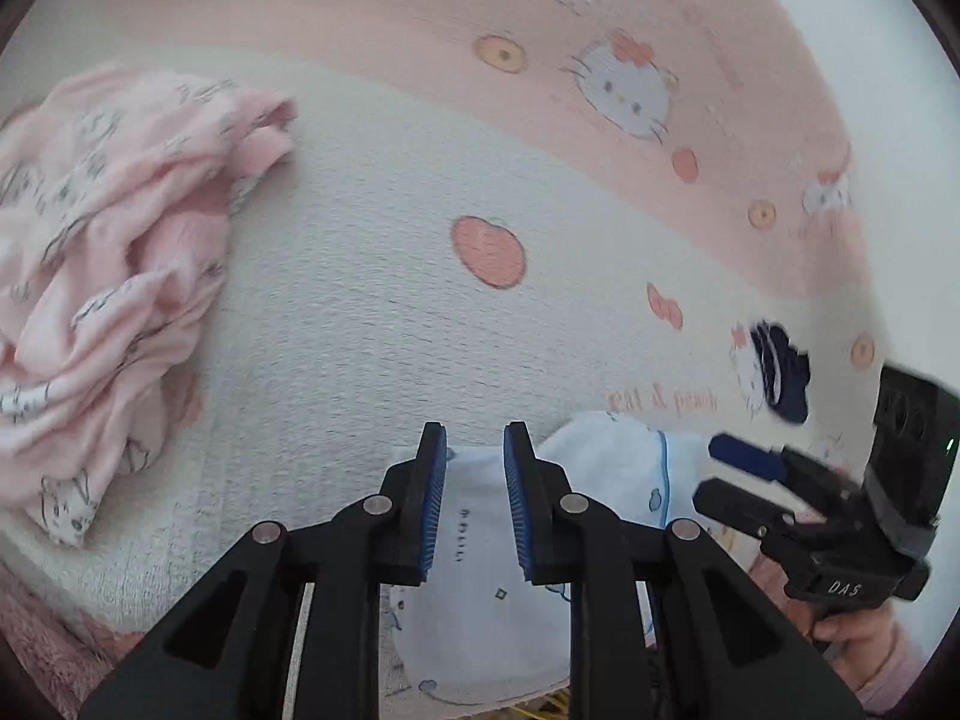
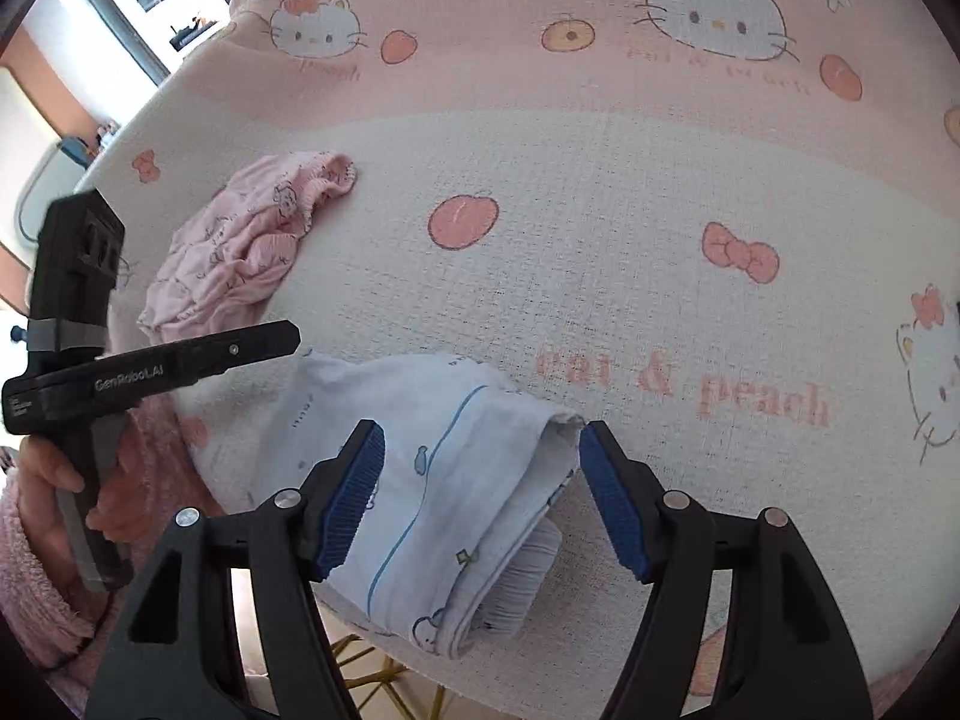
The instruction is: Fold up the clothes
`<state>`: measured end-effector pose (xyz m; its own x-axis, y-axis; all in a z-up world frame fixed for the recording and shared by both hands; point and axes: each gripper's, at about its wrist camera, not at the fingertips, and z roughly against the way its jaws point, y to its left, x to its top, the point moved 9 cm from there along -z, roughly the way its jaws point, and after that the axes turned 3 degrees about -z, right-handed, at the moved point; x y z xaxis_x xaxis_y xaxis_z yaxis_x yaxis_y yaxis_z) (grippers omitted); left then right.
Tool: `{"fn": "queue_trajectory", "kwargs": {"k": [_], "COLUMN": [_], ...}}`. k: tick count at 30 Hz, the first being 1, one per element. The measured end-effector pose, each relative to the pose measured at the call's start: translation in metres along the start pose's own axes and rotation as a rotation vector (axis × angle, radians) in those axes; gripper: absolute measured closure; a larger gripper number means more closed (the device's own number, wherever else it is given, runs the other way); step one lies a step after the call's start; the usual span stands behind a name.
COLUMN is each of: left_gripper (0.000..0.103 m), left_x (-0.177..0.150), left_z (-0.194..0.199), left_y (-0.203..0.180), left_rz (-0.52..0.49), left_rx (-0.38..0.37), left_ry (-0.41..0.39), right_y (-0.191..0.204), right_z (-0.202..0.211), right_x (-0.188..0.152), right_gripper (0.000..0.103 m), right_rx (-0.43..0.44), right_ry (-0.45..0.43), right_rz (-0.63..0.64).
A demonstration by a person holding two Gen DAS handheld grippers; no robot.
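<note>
A: Item one, the white garment (image 2: pixel 432 480). Where do you log it?

B: Lower middle of the right wrist view, lying in a folded bundle near the front edge of the desk (image 2: pixel 600 192), ribbed cuff showing at its lower end. My right gripper (image 2: pixel 480 492) hangs over it, jaws wide apart, holding nothing.

A: Item two?

B: The pink garment (image 1: pixel 102 276), crumpled in a heap at the left of the left wrist view, well apart from the white one.

A: Left gripper (image 1: pixel 474 504)?

B: Jaws a little apart, nothing between them; the white garment shows below the gap.

A: Hazards?

B: As I judge it, closing on the bundle's top layer alone would drag it open and undo the fold. It also lies close to the desk edge, so a nudge could tip it off.

A: View differences?

B: Only the left wrist view shows a small dark striped cloth (image 1: pixel 780 372) at middle right. Only the right wrist view shows the bundle's layered end, and a room beyond the desk at upper left.
</note>
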<state>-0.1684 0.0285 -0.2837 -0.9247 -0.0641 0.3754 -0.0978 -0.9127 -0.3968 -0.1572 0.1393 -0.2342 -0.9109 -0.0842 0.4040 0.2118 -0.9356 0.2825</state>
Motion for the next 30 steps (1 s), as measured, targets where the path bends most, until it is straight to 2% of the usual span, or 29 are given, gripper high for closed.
{"fn": "queue_trajectory", "kwargs": {"k": [2, 6, 8, 9, 10, 12, 15, 17, 19, 21, 23, 24, 25, 26, 28, 30], "left_gripper": [0.082, 0.082, 0.086, 0.094, 0.098, 0.100, 0.100, 0.098, 0.095, 0.092, 0.083, 0.075, 0.074, 0.075, 0.075, 0.075], "left_x": [-0.007, -0.009, -0.011, -0.012, -0.013, -0.014, -0.020, -0.025, -0.030, -0.034, -0.040, -0.044, -0.048, -0.052, -0.050, -0.042], "left_z": [-0.014, -0.021, -0.024, -0.022, -0.021, -0.017, -0.012, -0.009, -0.006, -0.003, -0.003, -0.007, -0.011, -0.012, -0.005, 0.007], "left_y": [-0.003, 0.005, 0.012, 0.017, 0.021, 0.028, 0.025, 0.016, 0.008, -0.001, -0.010, -0.011, -0.007, -0.002, 0.008, 0.019], "left_rz": [-0.015, -0.006, 0.015, 0.033, 0.048, 0.079, 0.076, 0.051, 0.027, 0.002, -0.032, -0.054, -0.068, -0.066, 0.006, 0.048], "left_rx": [0.005, 0.049, 0.060, 0.057, 0.055, 0.050, 0.043, 0.039, 0.035, 0.030, 0.035, 0.060, 0.103, 0.127, 0.112, 0.160], "left_ry": [0.047, 0.058, 0.061, 0.060, 0.059, 0.057, 0.059, 0.063, 0.068, 0.072, 0.085, 0.111, 0.140, 0.156, 0.151, 0.113], "right_y": [-0.001, 0.001, -0.013, -0.022, -0.031, -0.044, -0.039, -0.031, -0.025, -0.019, -0.016, -0.019, -0.022, -0.027, -0.034, -0.036], "right_z": [-0.011, -0.022, -0.024, -0.025, -0.024, -0.021, 0.000, 0.017, 0.024, 0.019, 0.009, 0.002, -0.005, -0.006, 0.001, 0.009], "right_x": [-0.004, -0.013, -0.012, -0.010, -0.007, -0.008, -0.001, 0.005, 0.003, -0.007, -0.021, -0.029, -0.037, -0.040, -0.040, -0.037], "right_gripper": [0.033, 0.034, 0.034, 0.033, 0.032, 0.029, 0.029, 0.028, 0.028, 0.028, 0.028, 0.028, 0.028, 0.028, 0.028, 0.028], "right_rx": [-0.008, -0.036, -0.093, -0.108, -0.074, -0.063, -0.098, -0.054, -0.029, -0.046, -0.071, -0.091, -0.108, -0.101, -0.091, -0.093], "right_ry": [0.042, 0.074, 0.065, 0.062, 0.060, 0.058, -0.022, -0.072, -0.069, -0.038, 0.008, 0.035, 0.061, 0.062, 0.040, 0.013], "right_rz": [0.011, 0.038, 0.021, -0.006, -0.071, -0.153, -0.139, -0.156, -0.160, -0.115, -0.074, -0.070, -0.069, -0.091, -0.146, -0.163]}}
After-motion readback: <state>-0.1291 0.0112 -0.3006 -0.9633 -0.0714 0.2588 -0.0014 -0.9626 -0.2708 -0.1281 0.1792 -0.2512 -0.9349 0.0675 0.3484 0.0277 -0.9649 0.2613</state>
